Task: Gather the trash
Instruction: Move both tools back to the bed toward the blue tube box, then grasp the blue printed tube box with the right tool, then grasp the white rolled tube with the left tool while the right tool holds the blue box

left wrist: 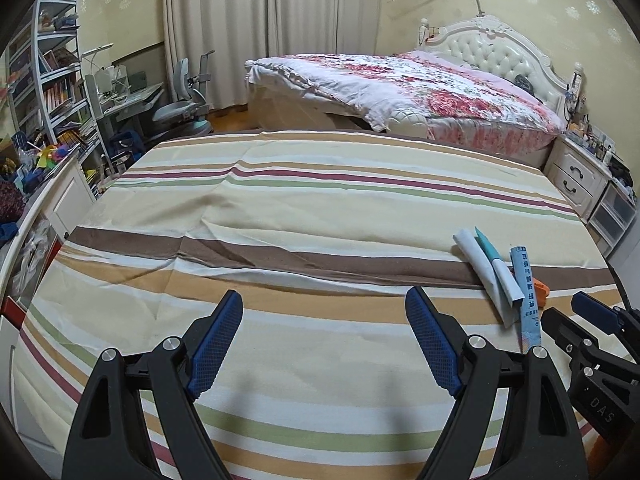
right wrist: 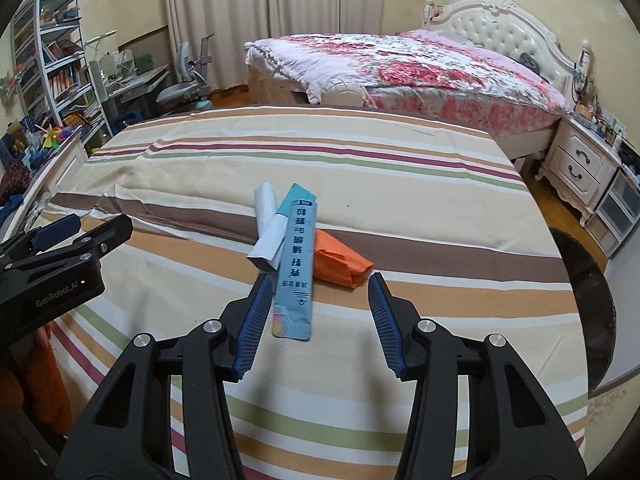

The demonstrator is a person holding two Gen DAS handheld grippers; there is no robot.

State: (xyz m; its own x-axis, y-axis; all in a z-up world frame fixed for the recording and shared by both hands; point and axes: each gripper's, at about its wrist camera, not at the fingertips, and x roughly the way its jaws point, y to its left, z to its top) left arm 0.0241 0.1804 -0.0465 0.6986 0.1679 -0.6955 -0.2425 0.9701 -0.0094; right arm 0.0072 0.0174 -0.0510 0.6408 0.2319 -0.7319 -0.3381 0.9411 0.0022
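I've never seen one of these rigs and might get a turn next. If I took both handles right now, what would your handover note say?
Left gripper: open, empty, over bare striped cloth.
Right gripper: open, nothing clamped; the long blue sachet lies between its fingers, its near end beside the left finger.
Trash: one pile on the cloth, in front of the right gripper: blue sachet on top, white-and-teal wrapper under it, orange wrapper to its right.
Done: nothing picked up yet.
Left: grab every piece. No bin is clearly visible, so find one first.
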